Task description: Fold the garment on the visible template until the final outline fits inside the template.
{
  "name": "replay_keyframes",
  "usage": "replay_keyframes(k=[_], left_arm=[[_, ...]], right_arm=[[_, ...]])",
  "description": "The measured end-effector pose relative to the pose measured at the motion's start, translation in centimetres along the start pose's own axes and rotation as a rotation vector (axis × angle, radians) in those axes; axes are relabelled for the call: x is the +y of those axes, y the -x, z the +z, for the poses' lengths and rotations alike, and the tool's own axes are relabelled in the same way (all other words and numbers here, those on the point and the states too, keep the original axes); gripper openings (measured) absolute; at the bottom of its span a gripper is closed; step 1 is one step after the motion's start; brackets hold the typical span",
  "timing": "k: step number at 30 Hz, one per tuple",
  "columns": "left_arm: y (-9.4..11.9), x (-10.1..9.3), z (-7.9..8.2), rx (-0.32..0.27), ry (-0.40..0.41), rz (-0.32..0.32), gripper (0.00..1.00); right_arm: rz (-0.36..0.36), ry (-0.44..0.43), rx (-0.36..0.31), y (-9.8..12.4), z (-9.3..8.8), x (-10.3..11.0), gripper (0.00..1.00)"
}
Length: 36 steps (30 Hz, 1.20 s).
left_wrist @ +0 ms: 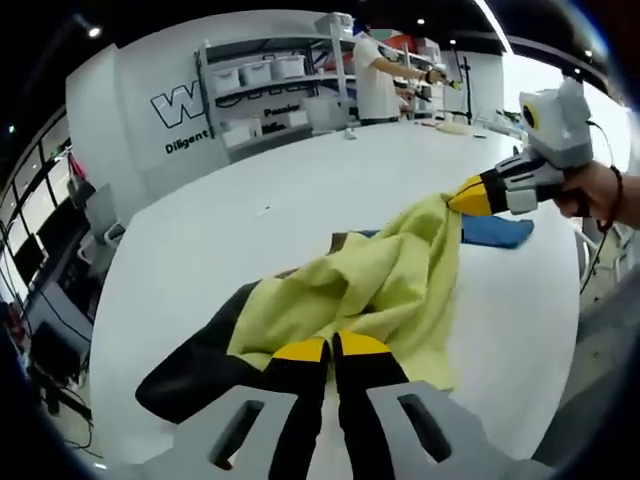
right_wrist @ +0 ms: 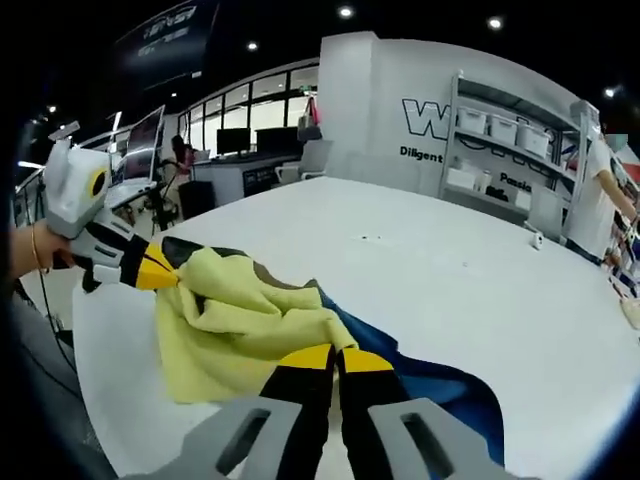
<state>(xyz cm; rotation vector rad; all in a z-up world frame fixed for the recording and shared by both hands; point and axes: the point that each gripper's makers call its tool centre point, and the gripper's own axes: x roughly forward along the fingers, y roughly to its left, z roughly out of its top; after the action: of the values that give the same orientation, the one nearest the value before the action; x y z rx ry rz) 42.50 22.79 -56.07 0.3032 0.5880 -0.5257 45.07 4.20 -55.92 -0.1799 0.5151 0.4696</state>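
Observation:
A pale yellow garment [left_wrist: 390, 285] lies bunched on the white table, over a dark template [left_wrist: 195, 365] whose far part is blue [left_wrist: 495, 230]. My left gripper [left_wrist: 333, 348] is shut on the garment's near edge. The right gripper [left_wrist: 468, 196] comes in from the right, shut on the far edge and lifting it. In the right gripper view the garment [right_wrist: 235, 320] hangs between my right gripper [right_wrist: 335, 357], shut on its near corner, and the left gripper [right_wrist: 160, 268] at the left, shut on the other corner. The template's blue part [right_wrist: 440, 385] and dark part [right_wrist: 200, 250] show beneath.
The white table [right_wrist: 420, 270] stretches wide around the garment. Shelving with white bins [left_wrist: 265, 85] stands behind, and a person [left_wrist: 378, 75] works at the far end. Desks with monitors [right_wrist: 240, 150] stand beyond the table's edge.

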Motion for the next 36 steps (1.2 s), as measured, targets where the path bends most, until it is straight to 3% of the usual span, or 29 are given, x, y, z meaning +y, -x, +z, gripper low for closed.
replay_keyframes(k=[4,7,9,12,17,23,32,36], left_arm=[[0.0,0.2,-0.1,0.002,-0.04,0.009,0.11],[0.0,0.5,-0.4,0.007,-0.033,0.004,0.16],[0.1,0.6,-0.6,0.01,-0.04,0.008,0.2],[0.2,0.5,-0.9,0.009,-0.032,0.005,0.28],[0.5,-0.3,-1.4,0.014,-0.05,-0.013,0.39],[0.5,-0.9,-2.0,0.025,-0.067,-0.022,0.46],[0.6,-0.7,-2.2,0.016,-0.042,-0.011,0.53],[0.7,-0.4,-2.5,0.023,-0.03,0.005,0.56]], right_arm=[[-0.019,-0.004,0.017,-0.7,-0.4,-1.0,0.0],[-0.006,-0.079,0.025,-1.2,-0.8,-0.9,0.0],[-0.001,-0.082,0.018,-1.1,-0.8,-0.8,0.02],[0.009,-0.105,0.012,-0.6,-0.9,-0.2,0.23],[0.034,-0.129,0.009,0.2,-1.1,1.2,0.47],[0.058,-0.103,0.008,1.0,-1.6,3.2,0.68],[0.084,-0.082,0.027,2.2,-3.1,6.7,0.68],[0.153,-0.061,0.065,2.3,-4.4,9.6,0.66]])
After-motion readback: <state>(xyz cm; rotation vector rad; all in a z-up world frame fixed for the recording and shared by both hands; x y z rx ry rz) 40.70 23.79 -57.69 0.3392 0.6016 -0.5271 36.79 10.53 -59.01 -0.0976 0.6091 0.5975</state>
